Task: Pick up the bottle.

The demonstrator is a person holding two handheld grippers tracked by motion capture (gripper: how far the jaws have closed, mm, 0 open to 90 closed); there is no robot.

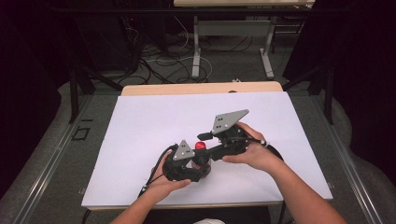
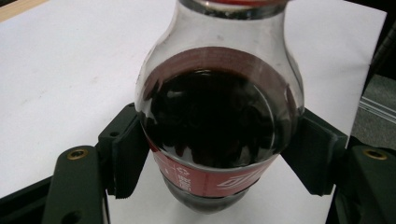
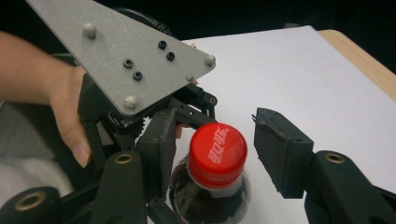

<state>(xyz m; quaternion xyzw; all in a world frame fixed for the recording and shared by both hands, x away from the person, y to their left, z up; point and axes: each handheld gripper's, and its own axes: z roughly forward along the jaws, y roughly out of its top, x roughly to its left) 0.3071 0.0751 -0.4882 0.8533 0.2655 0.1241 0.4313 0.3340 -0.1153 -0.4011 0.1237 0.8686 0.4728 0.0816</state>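
A small clear plastic cola bottle stands upright on the white sheet covering the table, toward the person's side, a little left of centre; its body bulges round below a narrow neck; dark brown cola fills the body up to about the shoulder, the liquid line visible through the wall in the left gripper view, clear above it; a red label band wraps the lower body; a red screw cap with white lettering sits on the neck.

Left gripper: jaws clamped on the bottle's lower body, one black pad pressed against each side at the level of the label; the left hand holds this gripper low, close to the sheet; the grey three-cornered plate rides on top of it in the high view.

Right gripper: jaws stand apart on either side of the cap; the left-hand pad in the right gripper view lies just beside or touching the cap's edge, which of the two cannot be told; the opposite pad is clear of the cap with white sheet showing in the gap; no grip on the cap. The right hand brings this gripper in from the right, angled down toward the bottle's top.
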